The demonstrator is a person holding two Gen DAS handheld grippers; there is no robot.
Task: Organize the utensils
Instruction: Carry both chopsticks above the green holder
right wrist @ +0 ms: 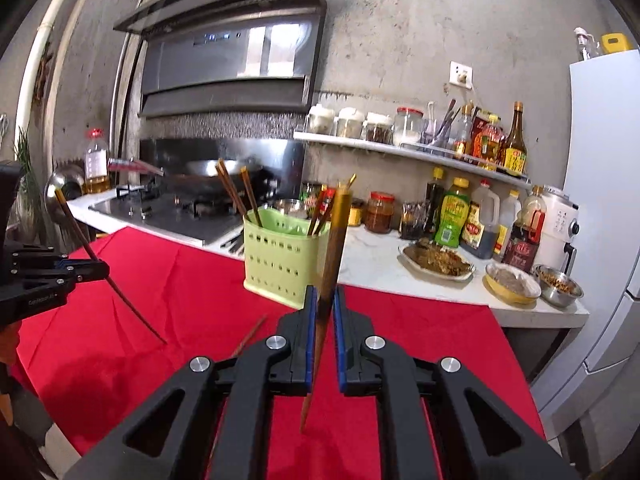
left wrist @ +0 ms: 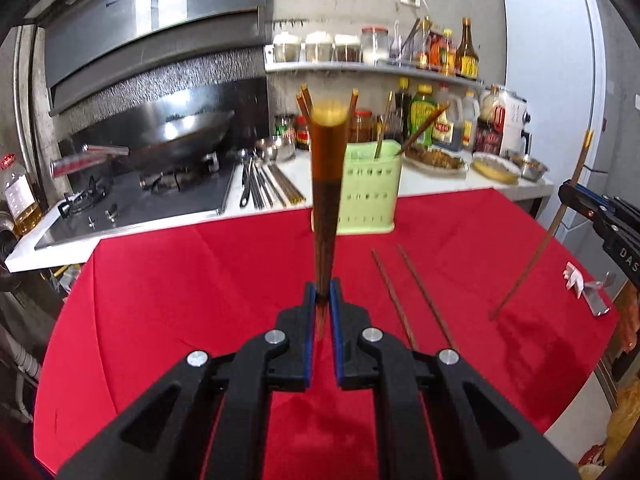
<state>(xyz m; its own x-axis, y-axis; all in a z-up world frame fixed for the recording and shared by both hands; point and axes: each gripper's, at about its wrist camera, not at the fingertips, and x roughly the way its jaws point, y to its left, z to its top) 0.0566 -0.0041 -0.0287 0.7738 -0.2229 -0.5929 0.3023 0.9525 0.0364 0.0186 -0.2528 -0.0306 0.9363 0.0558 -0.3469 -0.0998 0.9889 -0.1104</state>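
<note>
Red cloth [left wrist: 160,280]: covers the table nearest me, under both claws.
Left gripper [left wrist: 322,292]: blue pads pinched on a brown chopstick [left wrist: 328,168], gold-capped end pointing up and away.
Right gripper [right wrist: 322,300]: pressed together on a second brown chopstick [right wrist: 334,240], thin tip hanging below the pads over the cloth.
Loose pair of chopsticks [left wrist: 412,300]: lying flat on the cloth, side by side, between the two claws.
Green holder [right wrist: 280,260]: upright at the far edge of the cloth, several chopsticks leaning in it.
Counter [right wrist: 376,256]: behind the holder, with dishes of food, sauce bottles, and a wok [left wrist: 180,132] on the stove.
</note>
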